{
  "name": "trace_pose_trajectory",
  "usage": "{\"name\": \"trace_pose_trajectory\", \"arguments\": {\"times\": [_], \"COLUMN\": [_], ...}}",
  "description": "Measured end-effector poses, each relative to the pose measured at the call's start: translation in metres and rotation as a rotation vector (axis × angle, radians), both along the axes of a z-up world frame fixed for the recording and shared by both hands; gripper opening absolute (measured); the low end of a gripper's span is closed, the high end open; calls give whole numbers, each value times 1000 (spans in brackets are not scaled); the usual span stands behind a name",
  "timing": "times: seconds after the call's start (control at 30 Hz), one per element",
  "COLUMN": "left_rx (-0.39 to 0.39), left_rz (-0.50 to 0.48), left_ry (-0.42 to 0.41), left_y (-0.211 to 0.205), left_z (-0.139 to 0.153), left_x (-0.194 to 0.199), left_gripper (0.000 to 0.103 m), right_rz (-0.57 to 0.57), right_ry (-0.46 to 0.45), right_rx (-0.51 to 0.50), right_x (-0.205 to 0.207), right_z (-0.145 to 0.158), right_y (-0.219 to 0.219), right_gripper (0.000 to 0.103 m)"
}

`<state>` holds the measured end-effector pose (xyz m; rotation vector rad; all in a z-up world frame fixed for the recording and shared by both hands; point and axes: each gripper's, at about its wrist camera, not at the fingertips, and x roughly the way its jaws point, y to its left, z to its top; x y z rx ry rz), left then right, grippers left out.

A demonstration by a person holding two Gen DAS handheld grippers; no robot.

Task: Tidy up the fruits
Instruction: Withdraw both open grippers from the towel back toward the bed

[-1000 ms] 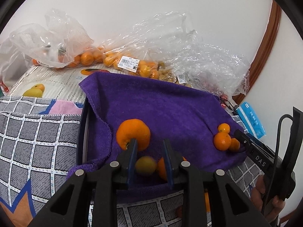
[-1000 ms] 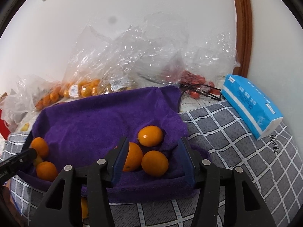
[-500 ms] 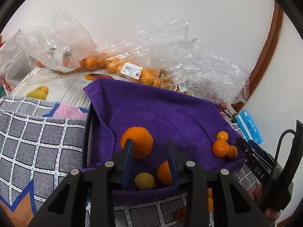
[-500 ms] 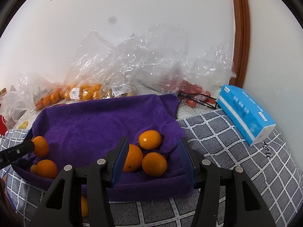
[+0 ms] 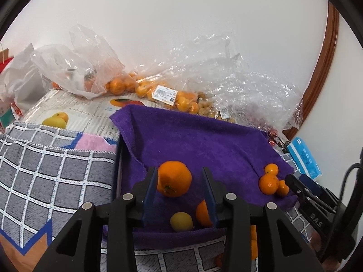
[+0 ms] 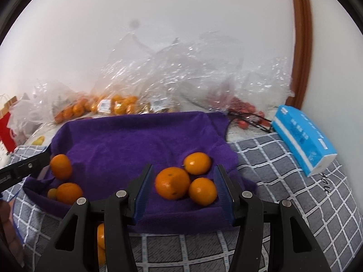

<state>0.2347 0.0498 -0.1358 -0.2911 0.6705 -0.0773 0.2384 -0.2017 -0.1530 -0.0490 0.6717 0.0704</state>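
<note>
1. While my left gripper [image 5: 179, 195] opens its jaws, nothing is pinched between them; a small yellow fruit [image 5: 181, 221] lies free on the purple towel [image 5: 192, 140] below, beside a large orange [image 5: 174, 178].
2. My right gripper [image 6: 183, 190] hovers with its jaws apart and empty, framing three oranges [image 6: 172, 182] clustered at the towel's right corner, untouched.
3. Sorted so far, as I judge it: two groups on the towel-lined tray, one at the left end, one at the right.
4. Left to do: most fruit remains in the clear plastic bags [image 5: 172, 95] behind the tray, and a few oranges [image 6: 101, 235] lie on the checked cloth [image 6: 283, 181] in front.
5. The task seems at an early stage.
</note>
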Motion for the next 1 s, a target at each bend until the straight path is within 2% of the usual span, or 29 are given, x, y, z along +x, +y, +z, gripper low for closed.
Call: {"name": "trace_pose_trajectory", "arguments": {"times": [0.13, 0.2, 0.43, 0.53, 0.63, 0.83, 1.0], "left_rx": [11, -7, -38, 4, 50, 28, 20], "left_rz": [38, 44, 47, 41, 50, 42, 11], "left_ry": [-19, -18, -14, 8, 19, 82, 127], "left_y": [8, 12, 27, 29, 33, 44, 39], "left_z": [3, 5, 25, 30, 27, 3, -14], "left_x": [-2, -2, -12, -27, -47, -73, -78], "left_gripper": [38, 38, 41, 41, 44, 44, 44], "right_rz": [48, 72, 148, 178, 177, 160, 159], "right_ry": [4, 23, 131, 157, 171, 252, 327], "right_rx": [42, 54, 95, 127, 132, 191, 294], "right_x": [-17, -25, -63, -68, -65, -40, -23], "right_z": [14, 16, -3, -8, -14, -29, -39], "right_y": [6, 11, 24, 30, 34, 34, 27], "right_gripper": [54, 54, 52, 50, 48, 45, 42]}}
